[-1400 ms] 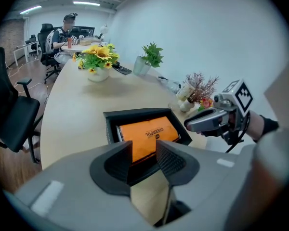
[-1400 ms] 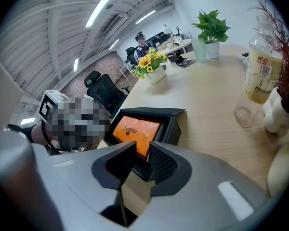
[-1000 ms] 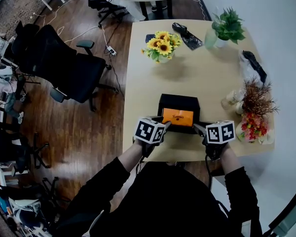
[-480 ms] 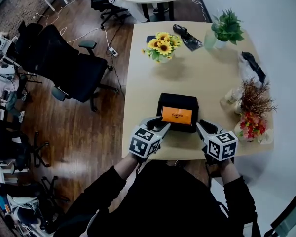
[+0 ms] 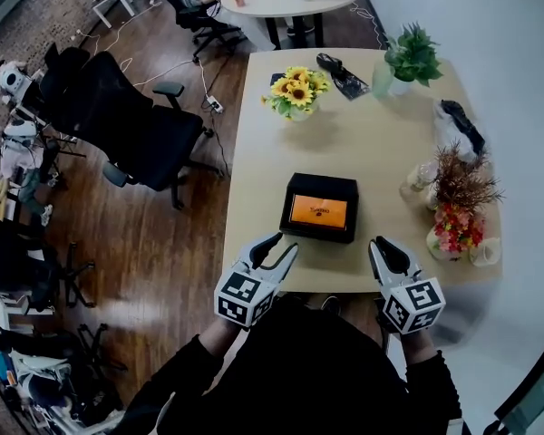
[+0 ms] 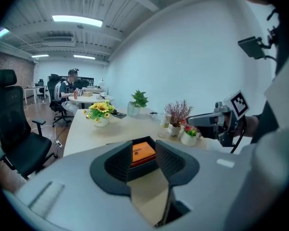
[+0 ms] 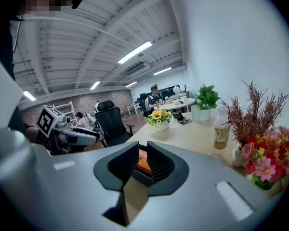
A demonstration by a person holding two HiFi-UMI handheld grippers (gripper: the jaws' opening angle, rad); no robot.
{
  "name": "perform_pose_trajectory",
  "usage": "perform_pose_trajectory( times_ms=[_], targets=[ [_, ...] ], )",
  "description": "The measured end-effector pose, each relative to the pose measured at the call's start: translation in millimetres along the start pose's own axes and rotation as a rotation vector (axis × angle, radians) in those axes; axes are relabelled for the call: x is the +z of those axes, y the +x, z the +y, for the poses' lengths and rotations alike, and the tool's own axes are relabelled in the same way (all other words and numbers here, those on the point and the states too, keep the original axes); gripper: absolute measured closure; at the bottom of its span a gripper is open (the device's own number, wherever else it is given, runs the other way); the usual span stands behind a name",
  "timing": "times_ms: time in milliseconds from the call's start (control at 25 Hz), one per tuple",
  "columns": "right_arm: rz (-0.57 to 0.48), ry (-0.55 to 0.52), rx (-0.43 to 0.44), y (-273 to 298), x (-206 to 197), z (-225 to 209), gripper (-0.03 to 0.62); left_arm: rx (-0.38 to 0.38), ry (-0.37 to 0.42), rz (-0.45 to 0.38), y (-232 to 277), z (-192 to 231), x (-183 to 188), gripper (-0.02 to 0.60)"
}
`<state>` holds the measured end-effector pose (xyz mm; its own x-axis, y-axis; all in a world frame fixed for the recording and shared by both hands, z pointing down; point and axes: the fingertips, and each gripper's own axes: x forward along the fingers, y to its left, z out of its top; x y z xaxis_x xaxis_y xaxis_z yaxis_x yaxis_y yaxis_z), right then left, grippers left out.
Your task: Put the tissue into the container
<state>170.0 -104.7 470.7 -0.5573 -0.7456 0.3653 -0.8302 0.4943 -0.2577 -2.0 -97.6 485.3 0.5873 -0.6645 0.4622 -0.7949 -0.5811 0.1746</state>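
Observation:
An orange tissue pack (image 5: 319,211) lies flat inside the black container (image 5: 295,188) on the wooden table (image 5: 381,143). Both grippers hover near the table's front edge, apart from the container. My left gripper (image 5: 284,244) is open and empty. In the left gripper view the pack (image 6: 143,155) shows through the gap of the left gripper (image 6: 143,146). My right gripper (image 5: 381,246) has its jaws closing together with nothing between them. In the right gripper view only a thin slit is left at the right gripper (image 7: 143,144), with the pack (image 7: 143,163) beyond it.
A sunflower vase (image 5: 295,87), a potted plant (image 5: 408,57) and a black item (image 5: 343,71) stand at the table's far end. Dried and red flowers (image 5: 453,202) line the right edge. A black office chair (image 5: 118,125) stands left of the table.
Both grippers have drawn back from the container toward the table's near edge. The right jaws have narrowed. The orange pack stays in the container.

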Motion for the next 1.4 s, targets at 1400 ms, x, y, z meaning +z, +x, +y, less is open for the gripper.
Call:
perform_pose_trajectory(
  times_ms=[1400],
  targets=[
    [-0.25,-0.155,-0.016,-33.7,42.0,65.3,0.542,-0.056,0.103,-0.183,-60.5,-24.8,13.3,0.451]
  ],
)
